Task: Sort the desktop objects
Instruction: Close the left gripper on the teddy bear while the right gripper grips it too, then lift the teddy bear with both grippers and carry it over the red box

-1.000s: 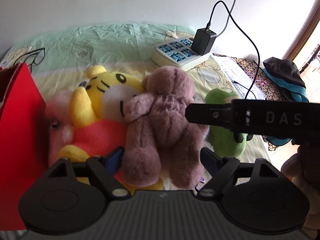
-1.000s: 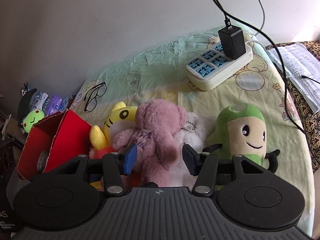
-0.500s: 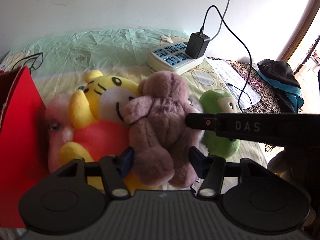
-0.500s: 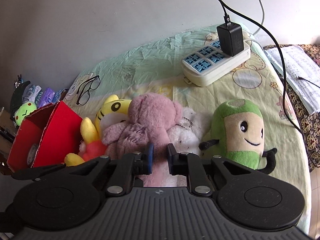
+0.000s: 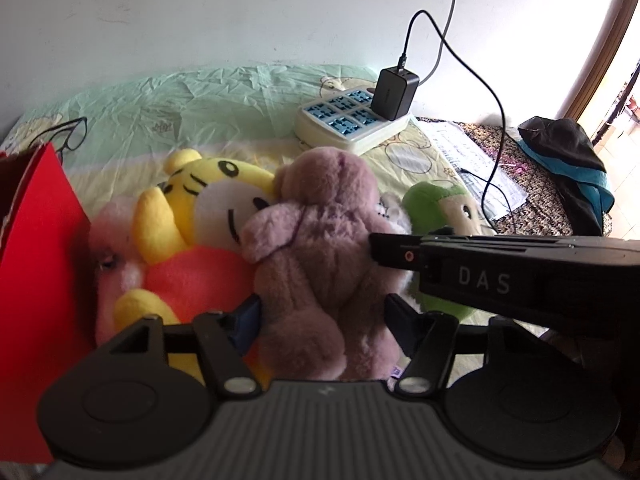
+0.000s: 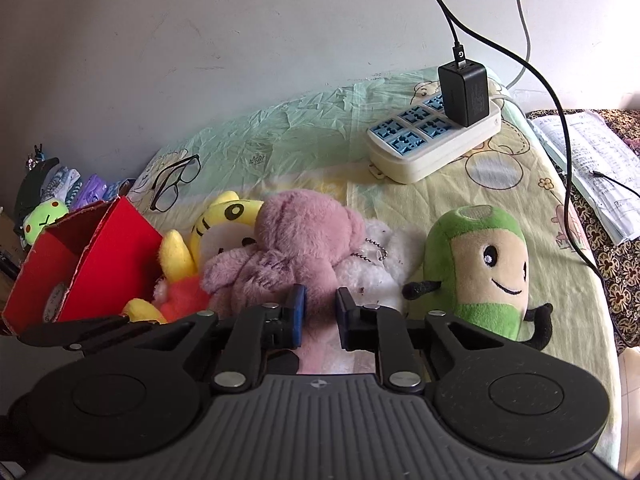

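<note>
A mauve teddy bear (image 5: 320,240) (image 6: 296,248) lies on a heap of plush toys. My left gripper (image 5: 324,320) straddles its legs, pads against the fur, and its jaws are opening slightly. My right gripper (image 6: 318,308) is shut on a pinch of the bear's lower body; in the left wrist view the right gripper (image 5: 376,246) comes in from the right against the bear's side. Under the bear lie a yellow tiger plush (image 5: 208,208) (image 6: 224,220), a pink plush (image 5: 112,240) and a white plush (image 6: 380,256). A green plush (image 6: 476,264) (image 5: 436,208) stands to the right.
An open red box (image 6: 92,256) (image 5: 36,248) stands at the left of the heap. Behind are glasses (image 6: 176,184), a white power strip (image 6: 432,140) with a black charger (image 6: 464,92) and its cable. Papers (image 6: 592,168) and a dark cloth (image 5: 568,168) lie at the right.
Both grippers have closed in on the mauve bear: the left from wide apart onto its legs, the right from open to nearly together on its fur.
</note>
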`<action>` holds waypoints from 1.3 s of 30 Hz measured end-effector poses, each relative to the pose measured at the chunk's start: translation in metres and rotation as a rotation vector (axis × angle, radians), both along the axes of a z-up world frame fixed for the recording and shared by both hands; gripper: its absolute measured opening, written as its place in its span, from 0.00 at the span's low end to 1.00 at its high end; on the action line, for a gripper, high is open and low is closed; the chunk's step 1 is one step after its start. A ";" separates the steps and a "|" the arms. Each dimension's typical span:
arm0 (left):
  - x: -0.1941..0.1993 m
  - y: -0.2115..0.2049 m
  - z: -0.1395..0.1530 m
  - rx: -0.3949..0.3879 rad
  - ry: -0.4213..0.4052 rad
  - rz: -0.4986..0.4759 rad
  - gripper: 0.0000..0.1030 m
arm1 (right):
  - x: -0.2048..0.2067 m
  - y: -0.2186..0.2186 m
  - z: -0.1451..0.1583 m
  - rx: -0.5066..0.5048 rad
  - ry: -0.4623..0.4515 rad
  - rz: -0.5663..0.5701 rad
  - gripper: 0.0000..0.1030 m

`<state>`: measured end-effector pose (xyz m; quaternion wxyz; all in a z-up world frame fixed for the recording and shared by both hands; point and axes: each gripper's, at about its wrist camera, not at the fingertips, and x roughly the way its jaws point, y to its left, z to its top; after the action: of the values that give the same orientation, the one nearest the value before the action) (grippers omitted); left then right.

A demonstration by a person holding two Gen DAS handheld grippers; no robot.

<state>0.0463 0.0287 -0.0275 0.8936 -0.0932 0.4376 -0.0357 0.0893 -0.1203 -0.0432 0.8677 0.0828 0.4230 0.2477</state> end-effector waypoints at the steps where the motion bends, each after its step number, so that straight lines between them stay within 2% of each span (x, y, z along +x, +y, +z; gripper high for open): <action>1: -0.005 -0.002 0.005 -0.009 -0.011 0.002 0.61 | -0.003 -0.004 0.002 0.010 0.001 -0.003 0.18; 9: -0.045 -0.017 0.049 -0.011 -0.148 -0.028 0.61 | -0.031 -0.028 0.035 0.097 -0.025 -0.039 0.16; 16: -0.069 0.016 0.098 -0.010 -0.304 -0.042 0.61 | -0.048 0.001 0.075 0.138 -0.127 -0.049 0.15; 21: -0.081 0.066 0.119 -0.018 -0.356 -0.041 0.61 | -0.047 0.046 0.093 0.176 -0.151 -0.047 0.15; 27: -0.108 0.138 0.140 0.049 -0.425 0.006 0.60 | -0.050 0.128 0.114 0.223 -0.203 0.031 0.14; 35: -0.138 0.237 0.121 0.107 -0.381 0.133 0.60 | -0.049 0.238 0.094 0.275 -0.187 0.152 0.14; 39: -0.145 0.279 0.104 0.122 -0.347 0.172 0.60 | -0.052 0.280 0.080 0.264 -0.171 0.195 0.13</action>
<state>-0.0988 0.3074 0.0763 0.9594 -0.0686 0.2688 0.0517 0.0369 0.1601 0.0365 0.8540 0.1331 0.3175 0.3901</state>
